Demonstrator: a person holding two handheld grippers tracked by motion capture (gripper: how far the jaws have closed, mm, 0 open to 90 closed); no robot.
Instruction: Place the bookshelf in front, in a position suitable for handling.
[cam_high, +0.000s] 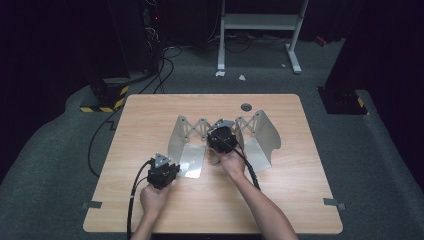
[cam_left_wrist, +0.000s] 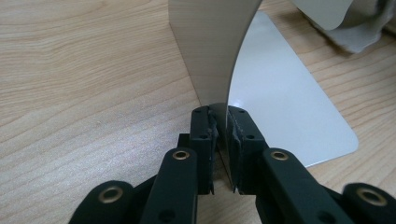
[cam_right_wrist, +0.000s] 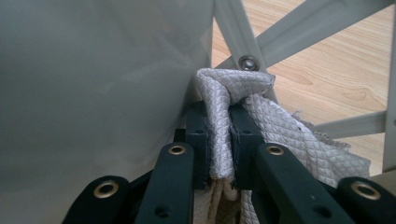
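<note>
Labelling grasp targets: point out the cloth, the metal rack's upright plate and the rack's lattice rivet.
cloth (cam_right_wrist: 219, 140), right gripper view, on the fold pinched between the jaws.
upright plate (cam_left_wrist: 210, 46), left gripper view, on its flat face above the jaws.
rivet (cam_right_wrist: 248, 62), right gripper view, on its head at the strut crossing.

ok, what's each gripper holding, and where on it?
Left gripper: shut on the upright end panel of the metal rack, at its bottom edge. Right gripper: shut on a fold of the quilted cloth.

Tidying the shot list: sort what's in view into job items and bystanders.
In the job:
left gripper, clamped on the metal rack
right gripper, pinching the grey cloth

Lying about:
white stand
floor cables
</note>
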